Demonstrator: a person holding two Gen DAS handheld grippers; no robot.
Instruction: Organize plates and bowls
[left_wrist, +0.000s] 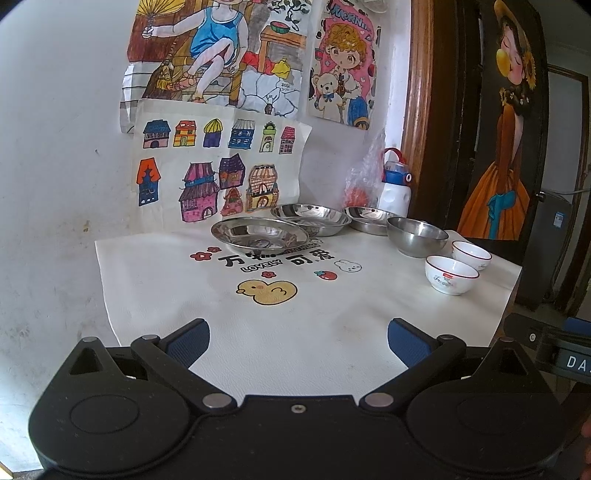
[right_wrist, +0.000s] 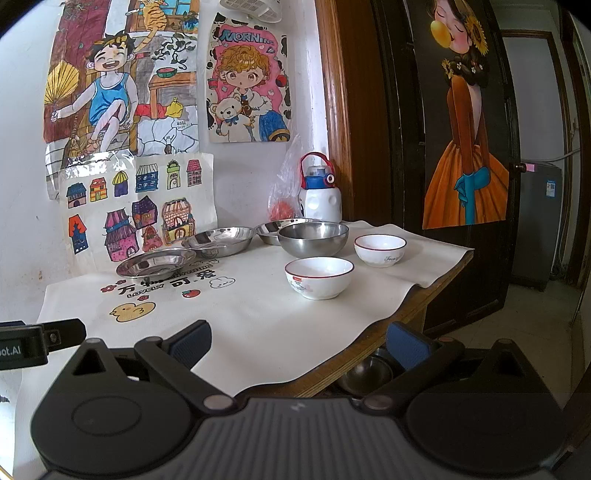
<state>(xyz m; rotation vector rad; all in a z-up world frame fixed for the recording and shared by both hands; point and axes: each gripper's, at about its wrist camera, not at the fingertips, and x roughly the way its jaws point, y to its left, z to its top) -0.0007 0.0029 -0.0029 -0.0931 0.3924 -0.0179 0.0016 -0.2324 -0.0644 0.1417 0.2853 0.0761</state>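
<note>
Left hand-held gripper (left_wrist: 298, 341) and right hand-held gripper (right_wrist: 298, 343) both hover with jaws spread wide, holding nothing.

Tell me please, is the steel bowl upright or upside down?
Upright: the steel bowl shows its open mouth and hollow interior, empty.

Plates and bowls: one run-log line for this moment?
left hand-held gripper open | right hand-held gripper open | plates, bowls untouched on table

My white ceramic bowls (right_wrist: 318, 277) carry red rims and small red flower prints; beside them, shiny silver steel plates (right_wrist: 155, 263) sit on the white cloth (right_wrist: 258, 325) printed with a yellow duck.
</note>
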